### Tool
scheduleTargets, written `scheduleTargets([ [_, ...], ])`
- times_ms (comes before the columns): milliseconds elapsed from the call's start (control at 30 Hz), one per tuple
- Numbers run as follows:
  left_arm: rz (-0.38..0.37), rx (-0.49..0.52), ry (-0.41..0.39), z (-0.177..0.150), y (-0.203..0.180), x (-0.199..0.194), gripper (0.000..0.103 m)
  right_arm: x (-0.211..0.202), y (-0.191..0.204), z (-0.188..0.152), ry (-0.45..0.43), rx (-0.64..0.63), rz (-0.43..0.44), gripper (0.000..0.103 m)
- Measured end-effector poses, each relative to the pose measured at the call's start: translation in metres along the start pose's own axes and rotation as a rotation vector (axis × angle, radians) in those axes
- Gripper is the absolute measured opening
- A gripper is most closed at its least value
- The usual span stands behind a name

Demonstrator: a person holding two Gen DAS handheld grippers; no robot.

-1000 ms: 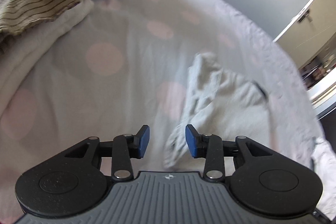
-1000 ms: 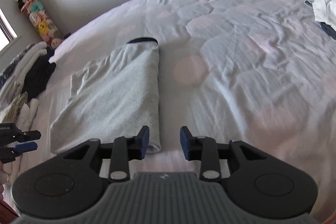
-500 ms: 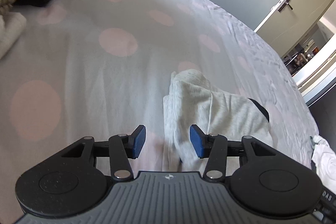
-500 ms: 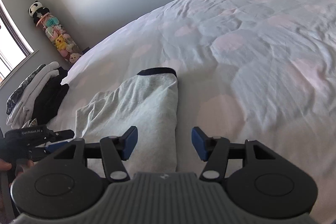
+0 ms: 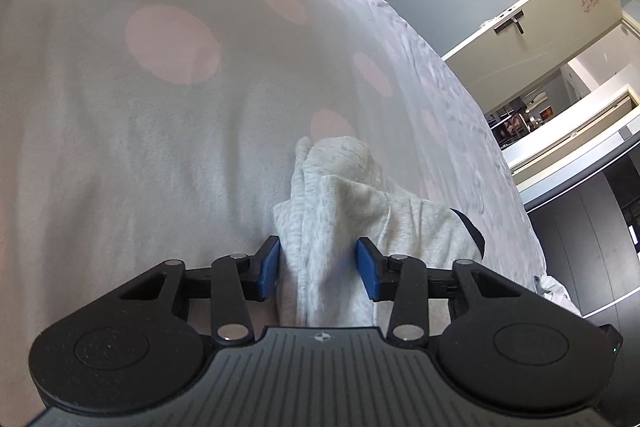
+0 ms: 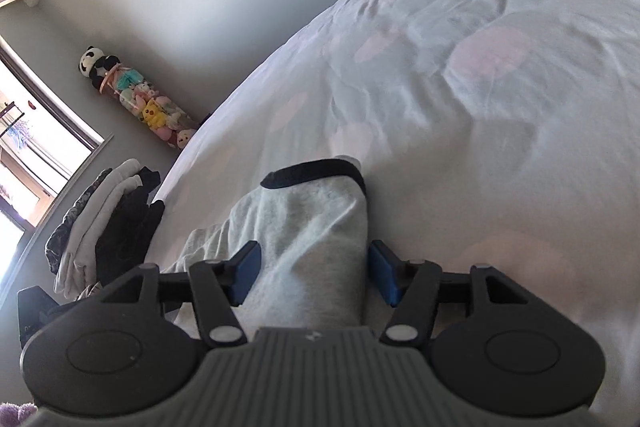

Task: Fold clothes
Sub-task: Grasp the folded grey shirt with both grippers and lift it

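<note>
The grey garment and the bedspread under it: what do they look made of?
Grey garment: soft heathered knit, probably cotton jersey or fleece, matte; flecked fuzzy surface, thick rounded folds, dark ribbed-looking collar band. Bedspread: thin woven fabric, likely cotton, matte; fine sharp creases, printed pink dots.

My left gripper pitched down toward 12 o'clock, jaws closing, grey cloth between pads, left pad touching. My right gripper pitched down likewise, jaws apart, astride cloth

The folded shirt lies on the bed. A pile of clothes sits at the bed's left edge.
</note>
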State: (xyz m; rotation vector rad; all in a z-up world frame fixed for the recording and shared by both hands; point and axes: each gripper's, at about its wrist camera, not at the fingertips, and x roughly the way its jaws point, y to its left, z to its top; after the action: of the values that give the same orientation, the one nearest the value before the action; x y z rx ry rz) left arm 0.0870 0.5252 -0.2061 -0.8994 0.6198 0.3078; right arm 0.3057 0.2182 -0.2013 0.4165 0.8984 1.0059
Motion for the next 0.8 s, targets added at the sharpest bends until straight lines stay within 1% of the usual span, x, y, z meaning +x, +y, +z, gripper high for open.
scheduleTargets([
  [67,0.015,0.039,-0.01,-0.002,-0.006,0.003,0.04,0.01,0.003,0.0,0.005,-0.029,-0.006,0.051],
  [100,0.021,0.053,-0.014,-0.004,-0.009,0.003,0.038,0.012,0.003,0.0,0.008,-0.038,-0.018,0.041],
  [167,0.03,0.07,-0.023,-0.005,-0.012,0.003,0.028,0.015,0.003,0.0,0.007,-0.036,-0.021,0.038],
  [233,0.044,0.098,-0.037,-0.007,-0.017,0.001,0.022,0.015,0.0,0.001,0.008,-0.026,-0.015,0.032],
  [267,0.057,0.128,-0.046,-0.008,-0.021,0.0,0.019,0.016,0.0,0.001,0.006,-0.027,-0.01,0.031],
  [333,0.082,0.186,-0.063,-0.012,-0.031,-0.003,0.016,0.014,0.002,-0.001,0.001,-0.046,-0.005,0.024],
  [400,0.107,0.241,-0.082,-0.016,-0.04,-0.006,0.016,0.012,0.009,-0.001,-0.012,-0.086,-0.008,0.022],
  [533,0.136,0.313,-0.132,-0.025,-0.055,-0.021,0.015,0.002,0.027,0.0,-0.046,-0.166,-0.01,0.021],
  [667,0.136,0.338,-0.21,-0.033,-0.075,-0.052,0.014,-0.018,0.051,-0.001,-0.09,-0.239,-0.003,0.02],
  [800,0.128,0.347,-0.292,-0.041,-0.091,-0.09,0.014,-0.049,0.083,-0.007,-0.146,-0.326,-0.003,0.02],
])
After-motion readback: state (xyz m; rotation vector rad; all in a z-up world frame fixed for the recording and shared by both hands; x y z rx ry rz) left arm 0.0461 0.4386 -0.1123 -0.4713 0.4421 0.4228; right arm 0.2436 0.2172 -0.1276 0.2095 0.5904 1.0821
